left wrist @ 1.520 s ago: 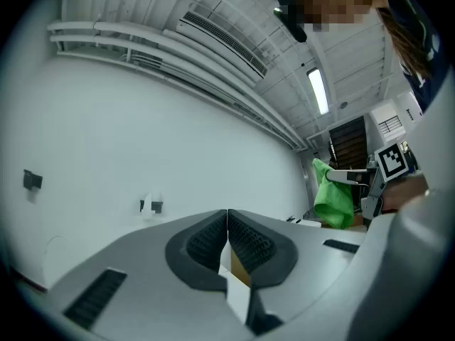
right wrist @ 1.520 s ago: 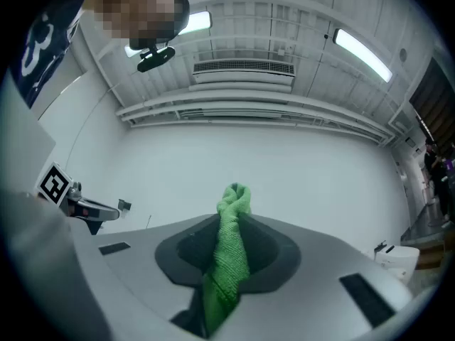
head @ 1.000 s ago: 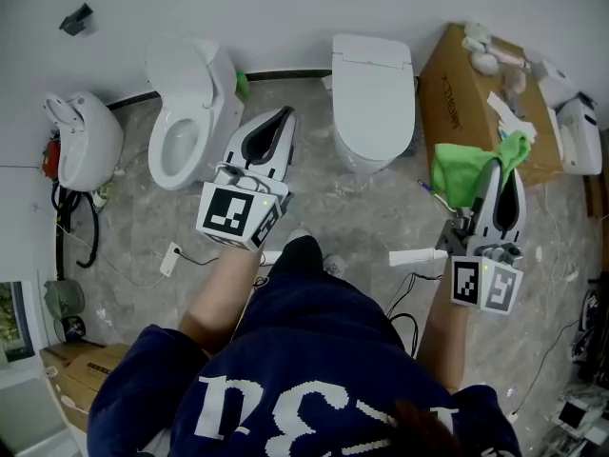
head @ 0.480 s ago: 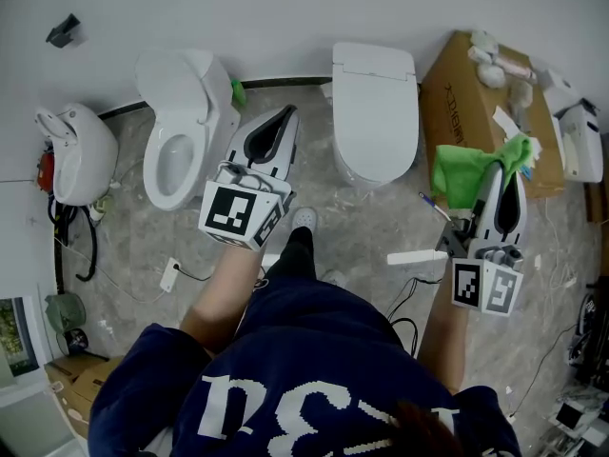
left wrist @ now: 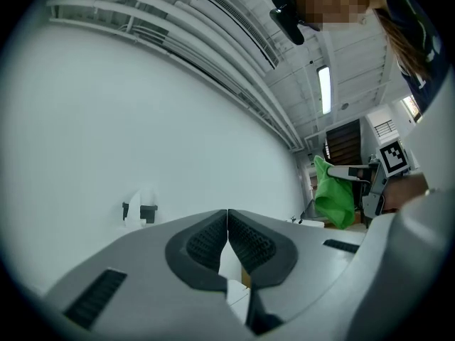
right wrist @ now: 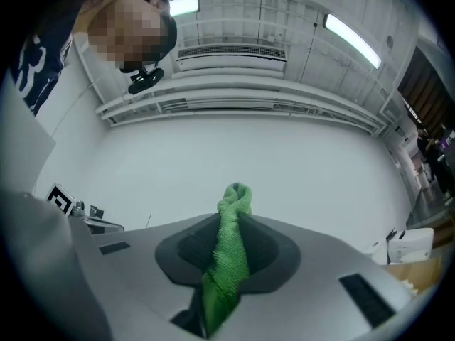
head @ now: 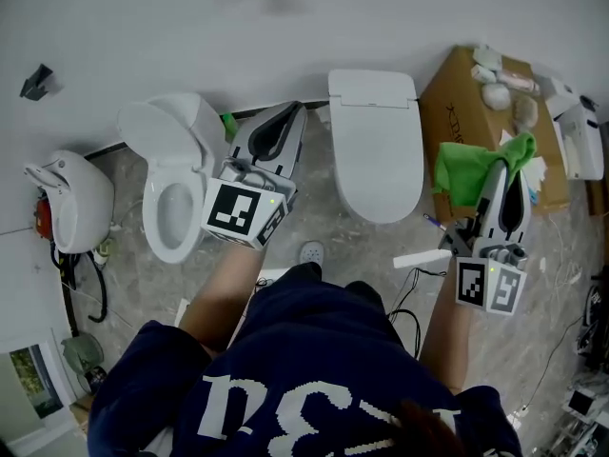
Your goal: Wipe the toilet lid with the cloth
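A white toilet with its lid (head: 376,141) closed stands against the wall, in the upper middle of the head view. My right gripper (head: 505,156) is shut on a green cloth (head: 473,169), which hangs to the right of that toilet; in the right gripper view the cloth (right wrist: 229,258) is pinched between the jaws. My left gripper (head: 286,114) is shut with nothing in it, held between the two toilets and pointing at the wall (left wrist: 128,119).
A second toilet (head: 171,179) with its lid raised stands at the left, with a wall-hung white fixture (head: 67,198) beyond it. A cardboard box (head: 466,112) with small items sits at the right. Cables (head: 409,303) lie on the grey floor.
The view has shifted so both toilets sit lower in the picture, nearer my grippers. Both grippers keep their pose, the right one still clamped on the cloth.
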`<move>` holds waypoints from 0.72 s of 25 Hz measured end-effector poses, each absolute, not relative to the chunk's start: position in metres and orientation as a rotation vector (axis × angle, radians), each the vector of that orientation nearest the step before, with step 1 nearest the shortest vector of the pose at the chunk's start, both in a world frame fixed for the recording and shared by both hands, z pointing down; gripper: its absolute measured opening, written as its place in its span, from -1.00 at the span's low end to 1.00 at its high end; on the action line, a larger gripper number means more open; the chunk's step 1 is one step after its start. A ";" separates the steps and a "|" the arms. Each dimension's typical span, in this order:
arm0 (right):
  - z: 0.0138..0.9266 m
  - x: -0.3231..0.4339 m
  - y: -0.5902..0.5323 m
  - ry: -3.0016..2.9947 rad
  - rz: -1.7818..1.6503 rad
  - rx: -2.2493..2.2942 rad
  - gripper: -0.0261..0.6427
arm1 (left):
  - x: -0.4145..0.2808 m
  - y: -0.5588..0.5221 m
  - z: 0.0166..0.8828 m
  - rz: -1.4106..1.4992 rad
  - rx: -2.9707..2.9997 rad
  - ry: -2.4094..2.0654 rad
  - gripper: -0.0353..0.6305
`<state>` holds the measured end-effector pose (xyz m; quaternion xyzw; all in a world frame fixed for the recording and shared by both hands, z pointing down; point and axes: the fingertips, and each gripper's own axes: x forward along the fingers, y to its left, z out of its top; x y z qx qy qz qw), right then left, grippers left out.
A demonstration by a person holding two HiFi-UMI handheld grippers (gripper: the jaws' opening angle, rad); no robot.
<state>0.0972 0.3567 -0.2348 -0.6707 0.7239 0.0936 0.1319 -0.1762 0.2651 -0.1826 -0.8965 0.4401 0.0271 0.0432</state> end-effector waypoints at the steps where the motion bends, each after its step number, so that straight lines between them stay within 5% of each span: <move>1: -0.233 0.097 0.345 2.096 0.256 -1.954 -0.66 | -0.177 0.251 -0.181 0.080 -2.750 1.341 -0.83; 18: -0.197 0.163 0.126 2.289 0.108 -1.717 -0.66 | -0.122 0.099 -0.139 0.054 -2.659 1.638 -0.83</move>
